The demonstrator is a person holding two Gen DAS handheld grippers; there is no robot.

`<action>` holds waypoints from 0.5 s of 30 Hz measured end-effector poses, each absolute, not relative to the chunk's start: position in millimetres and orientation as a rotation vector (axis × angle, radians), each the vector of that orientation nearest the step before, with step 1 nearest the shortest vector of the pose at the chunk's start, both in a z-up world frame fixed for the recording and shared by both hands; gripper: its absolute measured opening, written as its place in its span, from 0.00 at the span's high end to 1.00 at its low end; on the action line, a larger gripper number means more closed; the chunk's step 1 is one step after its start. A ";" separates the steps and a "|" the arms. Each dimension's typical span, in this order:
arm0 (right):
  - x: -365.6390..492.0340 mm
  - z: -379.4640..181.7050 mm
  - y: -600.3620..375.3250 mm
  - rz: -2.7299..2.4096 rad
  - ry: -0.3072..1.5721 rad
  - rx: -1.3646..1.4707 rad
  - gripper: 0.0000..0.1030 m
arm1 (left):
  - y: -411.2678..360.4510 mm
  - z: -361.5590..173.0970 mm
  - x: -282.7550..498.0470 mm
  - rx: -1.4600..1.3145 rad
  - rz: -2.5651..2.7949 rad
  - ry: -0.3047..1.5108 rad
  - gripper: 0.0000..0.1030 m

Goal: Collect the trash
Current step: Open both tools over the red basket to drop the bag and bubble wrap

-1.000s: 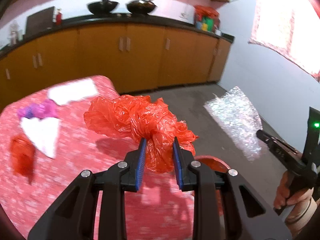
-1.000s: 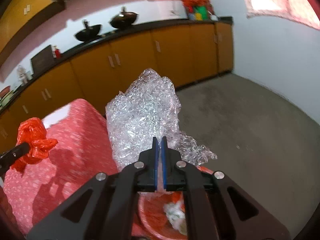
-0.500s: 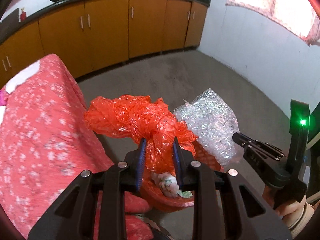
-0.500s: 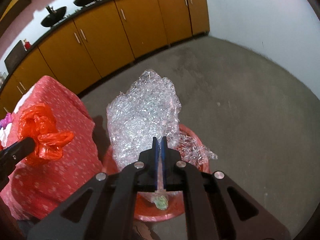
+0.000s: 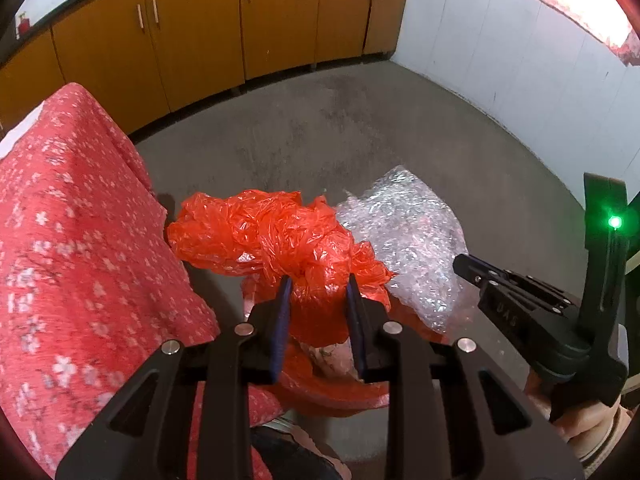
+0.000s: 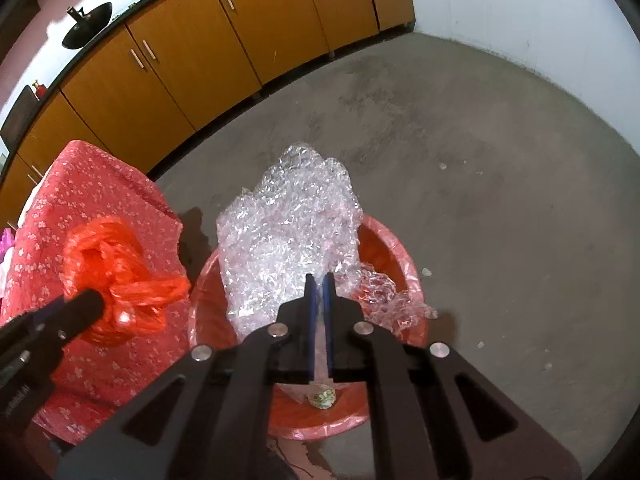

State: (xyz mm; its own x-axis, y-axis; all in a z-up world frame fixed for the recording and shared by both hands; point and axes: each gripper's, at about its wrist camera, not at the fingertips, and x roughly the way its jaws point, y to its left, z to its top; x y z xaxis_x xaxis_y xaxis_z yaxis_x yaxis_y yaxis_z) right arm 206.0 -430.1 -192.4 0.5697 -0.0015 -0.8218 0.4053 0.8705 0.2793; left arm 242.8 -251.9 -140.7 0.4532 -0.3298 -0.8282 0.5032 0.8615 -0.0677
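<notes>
1. Left wrist view: the left tool (image 5: 316, 288) grips a crumpled red bag (image 5: 276, 236) between its blue pads, jaws narrow around the bunched plastic.
2. The bag hangs over the near rim of a red bin (image 5: 336, 394) that stands on the floor (image 5: 360, 128), just beside a bench covered in a red flowered cloth (image 5: 72, 264).
3. Some crumpled trash shows inside the bin, below the bag.
4. To the right, the right tool (image 5: 464, 265) comes in from the side, held by a hand (image 5: 580, 420), with its tip against a sheet of bubble wrap (image 5: 408, 240) that hangs over the bin.
5. A green light (image 5: 615, 222) glows on that tool's frame.
6. Right wrist view: the right tool (image 6: 319, 280) pinches the lower edge of the bubble wrap (image 6: 288, 236), its jaws almost together on the thin sheet.
7. The wrap stands up out of the bin (image 6: 396, 248), its bottom inside the rim and its top above it.
8. A small wad of trash (image 6: 322, 397) lies on the bin's bottom.
9. At left, the left tool (image 6: 94, 300) holds the bag (image 6: 116, 268) in front of the cloth (image 6: 104, 196), beside the bin's left rim.
10. Orange cabinets (image 6: 224, 40) line the far wall, with two dark woks (image 6: 86, 30) on top.
</notes>
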 end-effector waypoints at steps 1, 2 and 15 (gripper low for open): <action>208.5 -194.6 -430.6 -0.241 0.946 0.481 0.92 | -253.4 -142.3 243.7 0.198 -0.518 0.978 0.74; 210.8 -194.9 -431.0 -0.236 0.947 0.483 0.91 | -254.5 -144.1 245.0 0.198 -0.518 0.980 0.74; 204.5 -197.7 -439.6 -0.200 0.921 0.520 0.71 | -263.9 -153.0 257.2 0.177 -0.535 1.007 0.61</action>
